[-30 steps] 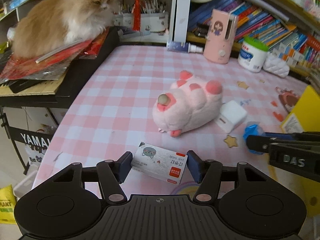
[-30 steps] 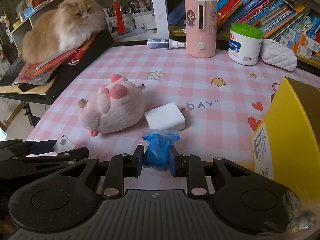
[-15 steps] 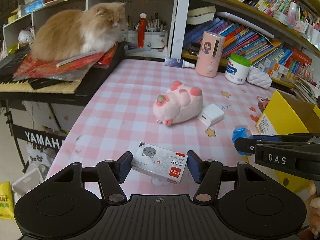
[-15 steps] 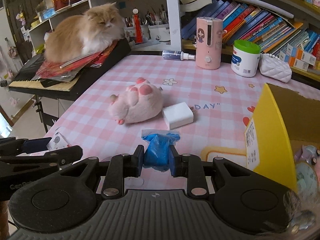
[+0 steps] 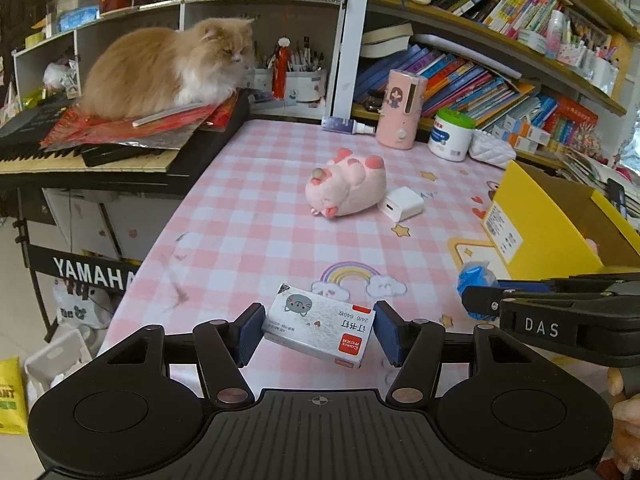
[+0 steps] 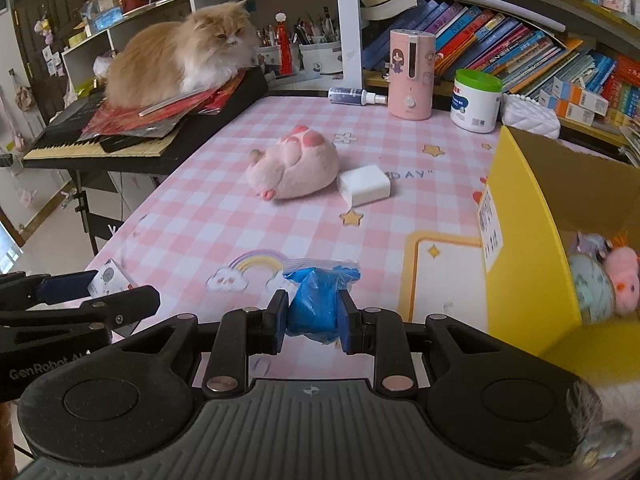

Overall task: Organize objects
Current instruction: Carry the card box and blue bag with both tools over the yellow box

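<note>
My left gripper is shut on a small white staples box with a cat drawing and a red label, held tilted above the near edge of the pink checked table. Between the pads of my shut right gripper is a crumpled blue bag, lifted over the rainbow print. Each gripper shows in the other's view: the right gripper with the blue bag, the left gripper with the staples box. An open yellow box stands to the right, with plush toys inside.
A pink plush and a white charger lie mid-table. At the back stand a pink humidifier, a green-lidded jar and a spray bottle. A cat sits on the keyboard at the left.
Both grippers have drawn back from the plush and risen, each carrying its object. The table has receded in both views, and the yellow box and its inside have come into view.
</note>
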The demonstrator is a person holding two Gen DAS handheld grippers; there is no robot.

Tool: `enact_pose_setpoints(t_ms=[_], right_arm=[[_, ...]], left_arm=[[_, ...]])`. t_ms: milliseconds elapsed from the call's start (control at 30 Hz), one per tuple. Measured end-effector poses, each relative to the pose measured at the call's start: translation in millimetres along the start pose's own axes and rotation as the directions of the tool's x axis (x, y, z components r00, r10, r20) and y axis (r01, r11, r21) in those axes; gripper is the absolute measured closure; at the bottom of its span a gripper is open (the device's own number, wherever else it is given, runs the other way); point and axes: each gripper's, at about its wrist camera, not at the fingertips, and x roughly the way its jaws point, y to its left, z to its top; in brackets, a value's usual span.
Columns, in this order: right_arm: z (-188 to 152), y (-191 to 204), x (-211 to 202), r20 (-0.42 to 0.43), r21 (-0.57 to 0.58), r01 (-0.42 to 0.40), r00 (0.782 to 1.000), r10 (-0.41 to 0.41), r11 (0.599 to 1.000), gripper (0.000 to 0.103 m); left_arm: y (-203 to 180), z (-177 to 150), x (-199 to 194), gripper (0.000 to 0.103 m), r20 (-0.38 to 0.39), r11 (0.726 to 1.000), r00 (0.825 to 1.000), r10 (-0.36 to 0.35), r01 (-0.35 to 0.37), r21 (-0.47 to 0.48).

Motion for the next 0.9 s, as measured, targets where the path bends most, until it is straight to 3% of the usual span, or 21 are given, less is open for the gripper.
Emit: enact_pose_setpoints(t_ms=[533, 900], right_arm=[[-75, 17, -69, 0.004, 0.084, 0.061, 0.998, -0.062, 0.995, 0.079], [-117, -23, -115, -0.002, 0.236, 0.194, 0.98, -0.199, 0.952, 0.079]], left_arm=[[-24, -48, -52, 0.045, -0.011, 0.99, 0.995, -0.104, 0.105, 0.095], [-78, -58, -52, 0.045, -0.058, 0.941, 0.967, -0.247, 0.254, 0.225]])
